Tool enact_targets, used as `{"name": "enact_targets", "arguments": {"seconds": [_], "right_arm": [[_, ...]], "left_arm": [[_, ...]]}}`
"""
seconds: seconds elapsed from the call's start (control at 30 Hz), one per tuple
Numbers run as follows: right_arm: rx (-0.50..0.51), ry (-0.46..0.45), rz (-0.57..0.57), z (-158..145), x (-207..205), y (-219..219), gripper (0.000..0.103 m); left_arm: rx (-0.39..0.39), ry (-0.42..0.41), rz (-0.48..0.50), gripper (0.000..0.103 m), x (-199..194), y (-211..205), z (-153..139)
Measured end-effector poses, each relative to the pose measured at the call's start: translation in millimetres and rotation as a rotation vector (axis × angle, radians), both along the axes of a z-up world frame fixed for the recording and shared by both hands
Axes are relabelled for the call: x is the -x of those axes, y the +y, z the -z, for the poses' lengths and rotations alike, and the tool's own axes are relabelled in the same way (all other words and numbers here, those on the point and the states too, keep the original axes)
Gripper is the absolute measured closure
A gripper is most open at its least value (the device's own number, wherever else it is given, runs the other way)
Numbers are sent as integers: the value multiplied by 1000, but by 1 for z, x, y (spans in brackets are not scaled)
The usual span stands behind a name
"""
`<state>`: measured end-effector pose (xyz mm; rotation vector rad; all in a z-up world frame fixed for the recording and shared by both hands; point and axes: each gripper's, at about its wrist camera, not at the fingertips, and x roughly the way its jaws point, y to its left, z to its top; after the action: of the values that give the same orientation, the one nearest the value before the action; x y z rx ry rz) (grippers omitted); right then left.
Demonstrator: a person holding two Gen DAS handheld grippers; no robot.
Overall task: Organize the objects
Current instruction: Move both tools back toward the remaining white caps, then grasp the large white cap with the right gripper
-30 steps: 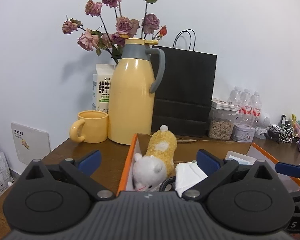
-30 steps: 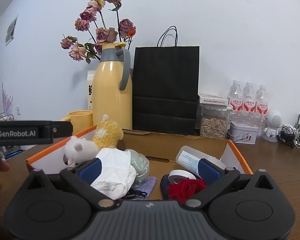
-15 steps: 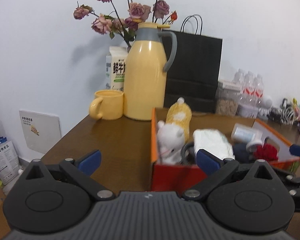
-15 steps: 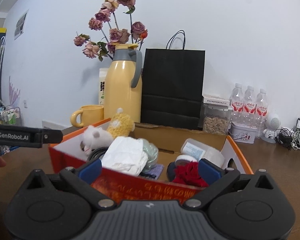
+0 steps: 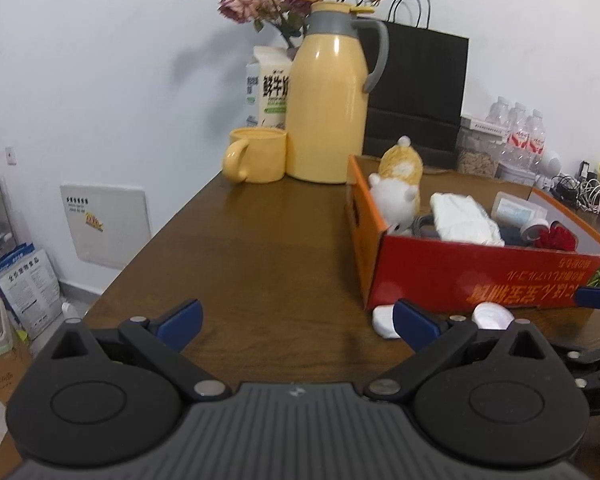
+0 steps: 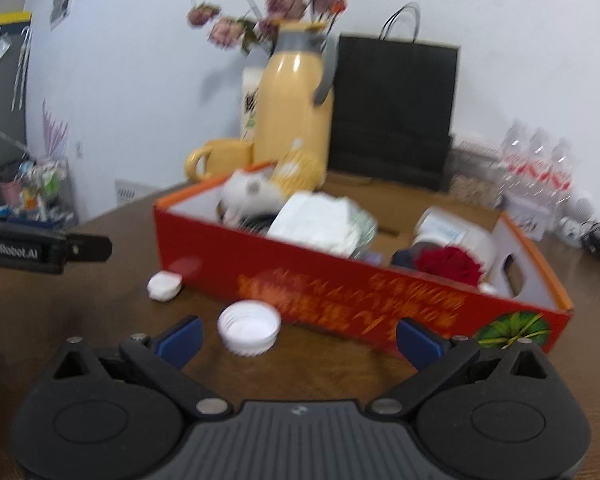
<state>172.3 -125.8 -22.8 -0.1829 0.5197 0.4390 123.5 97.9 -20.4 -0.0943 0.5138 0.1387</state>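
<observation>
Both my hand-held grippers, left (image 5: 296, 318) and right (image 6: 298, 334), are wide open and empty, and that white cap (image 6: 249, 328) could easily skid under the red box (image 6: 340, 276).

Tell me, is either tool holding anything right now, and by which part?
Nothing is held. The left tool and right tool are both open and empty; the white cap lies loose on the table before the red box.

Yellow flask (image 5: 327, 108), mug (image 5: 256, 155), black bag (image 5: 420, 92), perhaps nuts jar (image 5: 477, 156).
</observation>
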Motion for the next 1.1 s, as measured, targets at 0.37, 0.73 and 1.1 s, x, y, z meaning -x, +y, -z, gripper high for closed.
{"name": "enact_targets", "arguments": {"seconds": [0.37, 0.73, 1.1], "right_arm": [[-8, 119, 11, 10, -26, 32, 30], [-7, 112, -2, 11, -26, 42, 64], [-29, 49, -11, 5, -15, 30, 64]], "left_arm": [[16, 15, -9, 0, 9, 12, 4], [30, 13, -13, 0, 9, 13, 5], [23, 30, -6, 0, 2, 2, 5]]}}
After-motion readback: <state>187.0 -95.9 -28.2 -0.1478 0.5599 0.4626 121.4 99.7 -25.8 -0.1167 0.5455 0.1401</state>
